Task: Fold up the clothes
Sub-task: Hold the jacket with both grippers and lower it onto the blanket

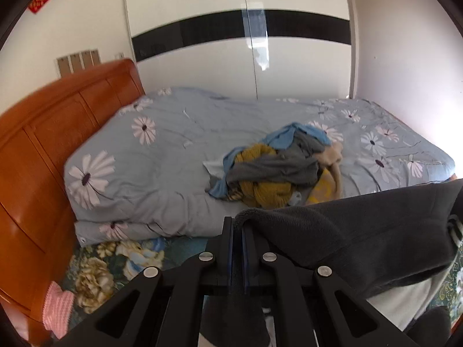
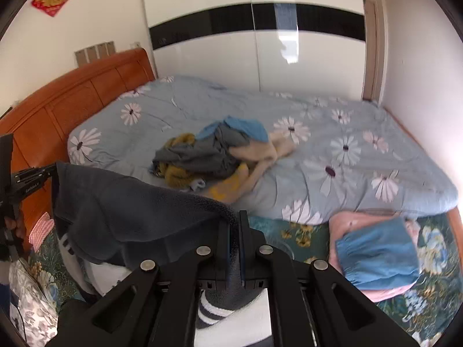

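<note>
Now, sweater (image 1: 347, 231): stretched in the air over the bed's near edge, ready for folding.
My left gripper (image 1: 238, 225): jaws clamped on one edge.
My right gripper (image 2: 235, 222): clamped on the other edge.
Pile (image 2: 214, 153): waits on the duvet (image 2: 347, 133).

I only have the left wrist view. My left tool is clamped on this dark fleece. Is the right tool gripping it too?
Observer: Yes, the right tool is shut on an edge of the dark fleece garment.
Operator: Is anything folded already? I only see the loose pile.
Observer: To the right of that tool, a blue garment lies flat on a pink garment. It looks folded. Both sit on the floral sheet.
</note>
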The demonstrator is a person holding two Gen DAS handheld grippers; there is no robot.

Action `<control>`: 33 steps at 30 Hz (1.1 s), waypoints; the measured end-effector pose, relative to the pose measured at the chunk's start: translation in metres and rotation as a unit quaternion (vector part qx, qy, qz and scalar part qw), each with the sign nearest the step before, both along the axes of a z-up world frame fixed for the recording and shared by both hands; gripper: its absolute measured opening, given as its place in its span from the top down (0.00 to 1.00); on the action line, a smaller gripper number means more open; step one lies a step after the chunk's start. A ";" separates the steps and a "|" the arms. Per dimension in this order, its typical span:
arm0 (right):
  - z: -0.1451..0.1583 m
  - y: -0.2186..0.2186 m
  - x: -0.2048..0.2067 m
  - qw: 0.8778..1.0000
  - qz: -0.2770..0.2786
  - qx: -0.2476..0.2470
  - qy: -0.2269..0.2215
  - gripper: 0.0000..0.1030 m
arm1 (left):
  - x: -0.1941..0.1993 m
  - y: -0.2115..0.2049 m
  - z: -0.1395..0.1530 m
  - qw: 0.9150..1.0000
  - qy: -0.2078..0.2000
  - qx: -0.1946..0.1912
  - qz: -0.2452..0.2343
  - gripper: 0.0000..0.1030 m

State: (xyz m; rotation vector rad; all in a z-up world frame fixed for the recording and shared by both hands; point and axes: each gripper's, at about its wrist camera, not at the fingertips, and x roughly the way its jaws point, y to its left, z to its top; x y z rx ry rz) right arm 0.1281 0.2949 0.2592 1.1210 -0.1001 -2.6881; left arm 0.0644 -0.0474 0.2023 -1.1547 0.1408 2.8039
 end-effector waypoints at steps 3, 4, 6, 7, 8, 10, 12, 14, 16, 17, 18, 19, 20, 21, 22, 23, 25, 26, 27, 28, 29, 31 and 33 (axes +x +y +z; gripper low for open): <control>-0.048 0.003 -0.039 0.999 -0.024 -0.004 -0.049 0.96 | -0.032 0.010 -0.056 0.998 -0.059 0.025 0.010 0.95; -0.062 0.005 -0.053 0.997 -0.032 -0.005 -0.065 0.96 | -0.041 0.013 -0.071 0.997 -0.070 0.024 0.013 0.95; -0.083 0.010 -0.075 0.995 -0.047 -0.008 -0.090 0.96 | -0.057 0.018 -0.087 0.996 -0.081 0.021 0.017 0.95; -0.093 0.013 -0.085 0.993 -0.053 -0.011 -0.101 0.96 | -0.064 0.020 -0.094 0.996 -0.085 0.019 0.019 0.95; -0.103 0.015 -0.095 0.992 -0.060 -0.013 -0.111 0.96 | -0.076 0.023 -0.101 0.996 -0.089 0.018 0.021 0.95; -0.113 0.019 -0.114 0.990 -0.072 -0.023 -0.123 0.96 | -0.096 0.023 -0.101 0.996 -0.090 0.014 0.022 0.95; -0.120 0.023 -0.134 0.988 -0.082 -0.031 -0.128 0.96 | -0.121 0.025 -0.104 0.995 -0.096 0.007 0.021 0.95; -0.128 0.024 -0.157 0.986 -0.090 -0.032 -0.136 0.95 | -0.147 0.027 -0.117 0.994 -0.109 0.000 0.023 0.95; -0.144 0.023 -0.177 0.983 -0.097 -0.032 -0.152 0.95 | -0.169 0.028 -0.134 0.991 -0.127 -0.001 0.030 0.95; -0.154 0.023 -0.187 0.981 -0.101 -0.032 -0.163 0.95 | -0.180 0.028 -0.146 0.990 -0.139 0.001 0.035 0.95; -0.165 0.022 -0.195 0.979 -0.104 -0.032 -0.174 0.95 | -0.189 0.028 -0.157 0.988 -0.149 0.000 0.040 0.95; -0.175 0.021 -0.202 0.977 -0.107 -0.032 -0.182 0.95 | -0.197 0.028 -0.167 0.986 -0.158 -0.001 0.045 0.95; -0.184 0.019 -0.207 0.975 -0.109 -0.030 -0.189 0.95 | -0.203 0.027 -0.177 0.985 -0.166 -0.001 0.048 0.95; -0.193 0.017 -0.213 0.974 -0.110 -0.028 -0.196 0.95 | -0.208 0.027 -0.187 0.984 -0.173 -0.001 0.051 0.95; -0.201 0.016 -0.217 0.973 -0.110 -0.025 -0.201 0.95 | -0.214 0.026 -0.197 0.982 -0.181 -0.002 0.055 0.95; -0.207 0.014 -0.221 0.972 -0.109 -0.020 -0.206 0.95 | -0.218 0.025 -0.206 0.981 -0.188 0.002 0.057 0.94; -0.216 0.010 -0.227 0.971 -0.107 -0.008 -0.214 0.95 | -0.222 0.023 -0.218 0.978 -0.200 0.010 0.061 0.92; -0.220 0.008 -0.229 0.971 -0.105 -0.004 -0.217 0.95 | -0.222 0.022 -0.221 0.977 -0.204 0.017 0.062 0.91; -0.223 0.007 -0.231 0.970 -0.101 0.001 -0.219 0.95 | -0.221 0.021 -0.224 0.976 -0.207 0.025 0.064 0.91; -0.225 0.005 -0.231 0.971 -0.098 0.004 -0.220 0.95 | -0.219 0.020 -0.224 0.975 -0.209 0.034 0.062 0.91; -0.225 0.004 -0.232 0.971 -0.094 0.008 -0.221 0.94 | -0.217 0.020 -0.223 0.975 -0.209 0.039 0.059 0.91; -0.223 0.001 -0.230 0.972 -0.087 0.015 -0.218 0.94 | -0.211 0.021 -0.219 0.975 -0.213 0.045 0.045 0.76; -0.217 -0.002 -0.227 0.974 -0.080 0.023 -0.211 0.91 | -0.201 0.022 -0.212 0.975 -0.216 0.045 0.033 0.55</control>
